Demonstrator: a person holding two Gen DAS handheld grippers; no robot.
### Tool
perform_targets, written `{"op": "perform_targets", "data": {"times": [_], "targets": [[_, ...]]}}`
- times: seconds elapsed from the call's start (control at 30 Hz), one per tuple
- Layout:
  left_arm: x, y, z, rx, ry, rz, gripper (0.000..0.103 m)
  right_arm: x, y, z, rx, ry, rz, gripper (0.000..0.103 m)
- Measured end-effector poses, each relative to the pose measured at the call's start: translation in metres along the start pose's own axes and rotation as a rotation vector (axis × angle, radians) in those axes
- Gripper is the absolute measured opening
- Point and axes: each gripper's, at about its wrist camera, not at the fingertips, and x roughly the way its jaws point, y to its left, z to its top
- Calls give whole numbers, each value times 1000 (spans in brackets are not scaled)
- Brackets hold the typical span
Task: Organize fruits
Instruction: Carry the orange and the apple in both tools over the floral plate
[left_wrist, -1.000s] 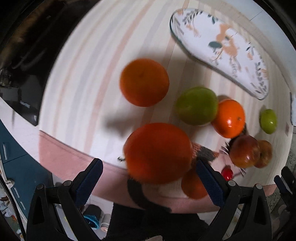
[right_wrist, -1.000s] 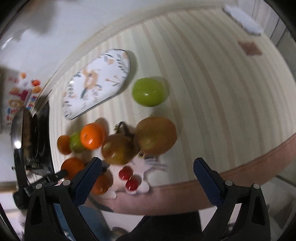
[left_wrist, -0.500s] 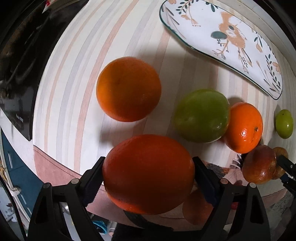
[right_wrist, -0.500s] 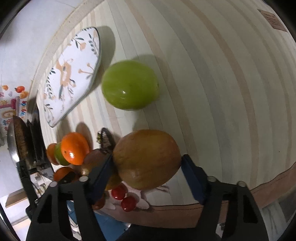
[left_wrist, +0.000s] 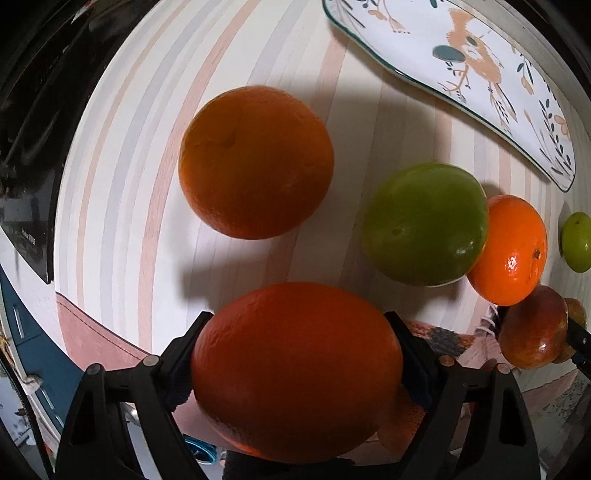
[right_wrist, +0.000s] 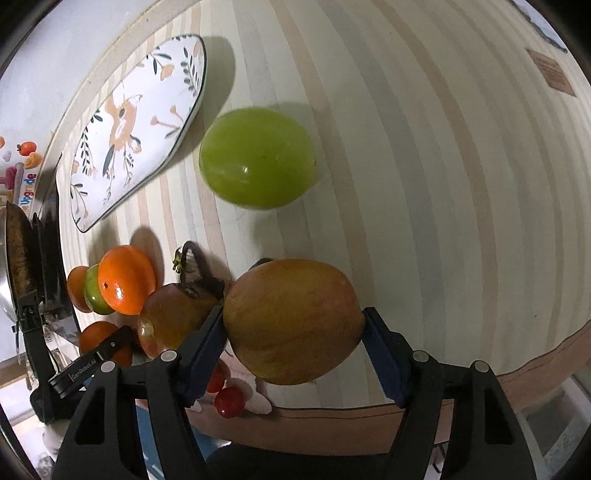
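The left gripper points straight down at the striped tablecloth and is clenched on a large orange — both blue pads press against its sides, and its jaws have just been closing around it. Beyond it on the cloth lies a second orange, well apart from the held one. To the right sit a big green fruit and a small glossy tangerine, the two touching. Further right a reddish apple lies near the cloth's edge, and a small green fruit shows at the frame's border. A white plate with a bird and leaf pattern rests at the far side of the table, bare of fruit.

The right gripper tilts steeply down and grasps a yellow-red apple — its pads touch both flanks, the jaws having just been closing on it. Just beside it to the left lies a darker apple, its stem end up. Farther left in the right wrist view is the cluster of tangerine and green fruit. A large green fruit rests alone on the cloth beyond the held apple, near the plate. Two cherry tomatoes lie at the table's near edge, under the gripper's left finger.
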Motion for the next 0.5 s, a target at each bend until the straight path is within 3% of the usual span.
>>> {"op": "perform_targets", "data": {"times": [0.13, 0.3, 0.5], "targets": [[1, -12, -4, -4, -7, -7, 88, 3, 2, -5, -6, -19, -19, 74], [8, 9, -24, 4, -28, -3, 88, 2, 3, -13, -11, -46, -24, 74], [-19, 23, -48, -12, -48, -44, 88, -11, 9, -15, -7, -82, -3, 74]]}}
